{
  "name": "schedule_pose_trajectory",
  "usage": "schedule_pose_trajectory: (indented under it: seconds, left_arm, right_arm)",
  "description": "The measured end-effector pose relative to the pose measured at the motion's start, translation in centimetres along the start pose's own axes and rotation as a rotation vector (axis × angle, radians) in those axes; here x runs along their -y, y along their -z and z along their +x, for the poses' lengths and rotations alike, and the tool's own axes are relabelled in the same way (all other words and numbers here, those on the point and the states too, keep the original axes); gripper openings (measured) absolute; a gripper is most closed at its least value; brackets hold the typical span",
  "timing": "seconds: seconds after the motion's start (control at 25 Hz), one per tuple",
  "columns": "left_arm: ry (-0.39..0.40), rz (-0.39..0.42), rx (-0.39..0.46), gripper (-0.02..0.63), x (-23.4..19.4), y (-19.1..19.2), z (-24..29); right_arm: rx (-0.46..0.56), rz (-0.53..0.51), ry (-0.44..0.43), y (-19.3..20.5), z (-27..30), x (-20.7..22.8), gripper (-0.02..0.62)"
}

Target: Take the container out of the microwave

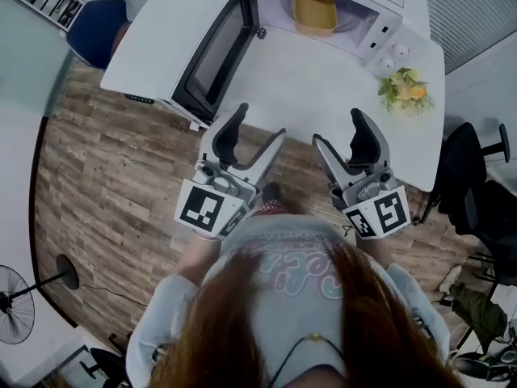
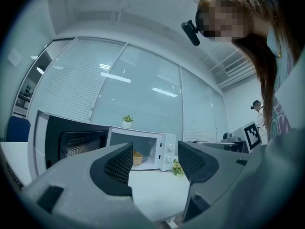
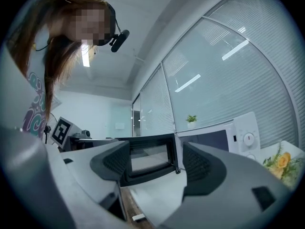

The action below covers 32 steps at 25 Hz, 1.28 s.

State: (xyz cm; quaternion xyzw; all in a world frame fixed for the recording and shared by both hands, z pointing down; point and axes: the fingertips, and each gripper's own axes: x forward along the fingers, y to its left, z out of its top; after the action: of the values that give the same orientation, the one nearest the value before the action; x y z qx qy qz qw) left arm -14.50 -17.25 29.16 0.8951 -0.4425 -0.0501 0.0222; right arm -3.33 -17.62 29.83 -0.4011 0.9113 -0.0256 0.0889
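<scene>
A white microwave stands on the white table with its dark door swung wide to the left. Inside the cavity sits a yellow container, also visible as a small tan shape, the container, in the left gripper view. My left gripper and right gripper hover side by side over the table's near edge, well short of the microwave. Both are open with nothing between their jaws. The right gripper view looks at the open door.
A small bunch of yellow and green flowers lies on the table right of the microwave. A blue chair stands at the far left, dark office chairs to the right. A fan is on the wood floor, lower left.
</scene>
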Motion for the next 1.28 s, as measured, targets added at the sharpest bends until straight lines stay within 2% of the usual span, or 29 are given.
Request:
schedule_pose_trajectory:
  seconds: [0.36,0.72,0.92,1.08,1.28]
  left_arm:
    - [0.075,-0.013,-0.013,0.267,-1.7,0.4,2.8]
    - [0.144,-0.026,-0.024,0.267,-1.3,1.2,5.3]
    - [0.154,-0.017,-0.014,0.267,-1.6,1.4,7.4]
    - [0.119,-0.021,-0.049,0.267,-2.9,2.7,9.4]
    - [0.093,-0.028,-0.054,0.267,-4.6,3.2,12.1]
  right_arm:
    - [0.000,0.012,0.069,0.6,1.7,2.0,0.334]
    - [0.002,0.012,0.109,0.9,1.7,3.8,0.335]
    - [-0.004,0.013,0.109,1.1,2.2,5.8,0.334]
    - [-0.007,0.016,0.094,1.3,3.5,7.6,0.334]
    - [-0.024,0.023,0.066,1.6,5.8,10.1,0.334]
